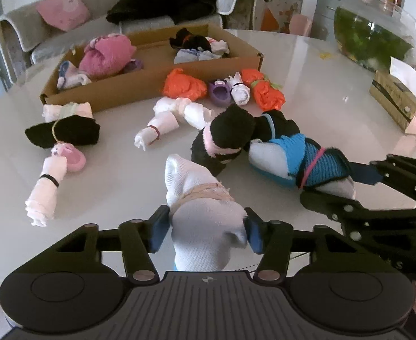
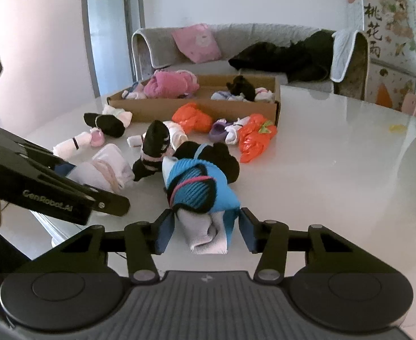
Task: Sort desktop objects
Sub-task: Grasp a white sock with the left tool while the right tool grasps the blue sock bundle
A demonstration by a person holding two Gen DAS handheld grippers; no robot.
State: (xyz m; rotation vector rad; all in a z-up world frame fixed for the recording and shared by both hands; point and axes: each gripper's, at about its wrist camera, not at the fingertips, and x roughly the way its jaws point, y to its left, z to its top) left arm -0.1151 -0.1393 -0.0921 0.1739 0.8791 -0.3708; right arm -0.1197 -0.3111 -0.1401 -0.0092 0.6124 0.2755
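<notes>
**Two sock bundles between the tongs, box straight ahead**

Now each gripper has one bundle between its fingers. The left gripper [image 1: 206, 232] stands narrow around the white sock bundle [image 1: 205, 215]; both blue pads touch its sides, so I judge it is gripped. The long axis of this bundle runs forward, away from the tongs. The right gripper [image 2: 206, 232] has the blue sock bundle [image 2: 199, 192] between its fingers at the pale end, but small gaps seem to remain at the pads, so I cannot tell if it already grips. The cardboard box [image 1: 140, 85] lies ahead of both tongs, beyond the loose socks on the table [image 1: 321, 107]. From the left tongs it is ahead and a little left, and this hand seems nearer.
</notes>
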